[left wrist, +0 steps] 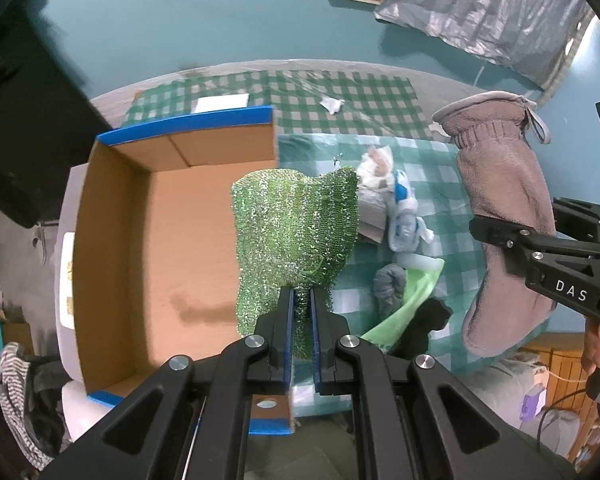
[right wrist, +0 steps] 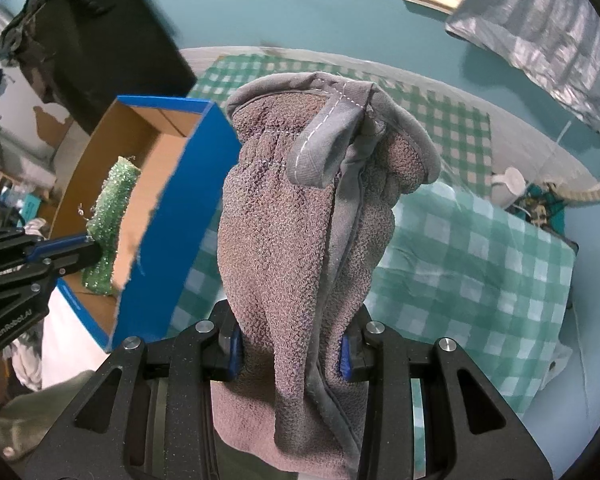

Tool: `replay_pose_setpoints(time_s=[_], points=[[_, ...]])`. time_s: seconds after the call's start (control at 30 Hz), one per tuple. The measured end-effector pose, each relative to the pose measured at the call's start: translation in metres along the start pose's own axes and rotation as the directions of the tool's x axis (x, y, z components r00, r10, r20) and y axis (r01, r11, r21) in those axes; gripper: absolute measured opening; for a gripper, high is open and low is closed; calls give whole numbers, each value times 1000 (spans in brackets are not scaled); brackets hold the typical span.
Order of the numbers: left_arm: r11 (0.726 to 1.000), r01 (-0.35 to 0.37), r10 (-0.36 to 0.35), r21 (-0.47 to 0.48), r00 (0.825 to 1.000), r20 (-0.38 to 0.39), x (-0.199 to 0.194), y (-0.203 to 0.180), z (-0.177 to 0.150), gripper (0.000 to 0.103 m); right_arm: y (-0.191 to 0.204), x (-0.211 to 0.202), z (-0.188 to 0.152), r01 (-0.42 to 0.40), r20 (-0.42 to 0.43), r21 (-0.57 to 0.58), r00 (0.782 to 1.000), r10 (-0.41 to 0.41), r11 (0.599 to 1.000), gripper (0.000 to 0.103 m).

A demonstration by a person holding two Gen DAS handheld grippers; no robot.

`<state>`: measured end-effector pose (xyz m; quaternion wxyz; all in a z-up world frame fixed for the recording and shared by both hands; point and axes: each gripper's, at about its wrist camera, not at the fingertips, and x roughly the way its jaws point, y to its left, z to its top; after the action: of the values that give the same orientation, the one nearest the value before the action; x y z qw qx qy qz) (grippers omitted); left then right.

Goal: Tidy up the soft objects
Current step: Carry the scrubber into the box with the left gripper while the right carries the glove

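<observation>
My left gripper [left wrist: 301, 312] is shut on a glittery green scrub cloth [left wrist: 296, 240], which hangs in the air beside the right wall of an open cardboard box [left wrist: 116, 240] with blue edges. My right gripper [right wrist: 290, 354] is shut on a mauve terry mitt [right wrist: 300, 232] with a grey cuff and hanging loop, also lifted off the table. In the left wrist view the mitt [left wrist: 504, 216] hangs at the right with the right gripper [left wrist: 500, 236] clamped across its middle. In the right wrist view the left gripper [right wrist: 88, 246] holds the green cloth [right wrist: 108, 228] in front of the box [right wrist: 168, 216].
On the green checked cloth [left wrist: 440, 184] lie a white-and-blue soft item [left wrist: 400, 208], a grey balled sock [left wrist: 388, 284], a light green cloth [left wrist: 404, 304] and a black item [left wrist: 424, 328]. A dark green checked cloth [left wrist: 340, 96] lies behind. A silver sheet [left wrist: 480, 8] is on the teal floor.
</observation>
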<state>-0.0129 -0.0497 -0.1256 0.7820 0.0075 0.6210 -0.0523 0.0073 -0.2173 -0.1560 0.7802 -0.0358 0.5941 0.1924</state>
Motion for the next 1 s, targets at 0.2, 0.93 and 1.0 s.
replay_pose_setpoints(time_s=[0.2,0.93,1.0], points=[[999,-20,20,-47,1000,6,-4,22,-3,8,26,1,16,-25,5,-53,1000,25,998,34],[973,-73,72,-217,997,-14,-7,101,-28,8,127,33,72,-115,-24,-240,993,113,964,34],[970,-80,77,-229,997,-21,-5,108,-31,8,136,37,74,-126,-32,-251,992,122,960,34]])
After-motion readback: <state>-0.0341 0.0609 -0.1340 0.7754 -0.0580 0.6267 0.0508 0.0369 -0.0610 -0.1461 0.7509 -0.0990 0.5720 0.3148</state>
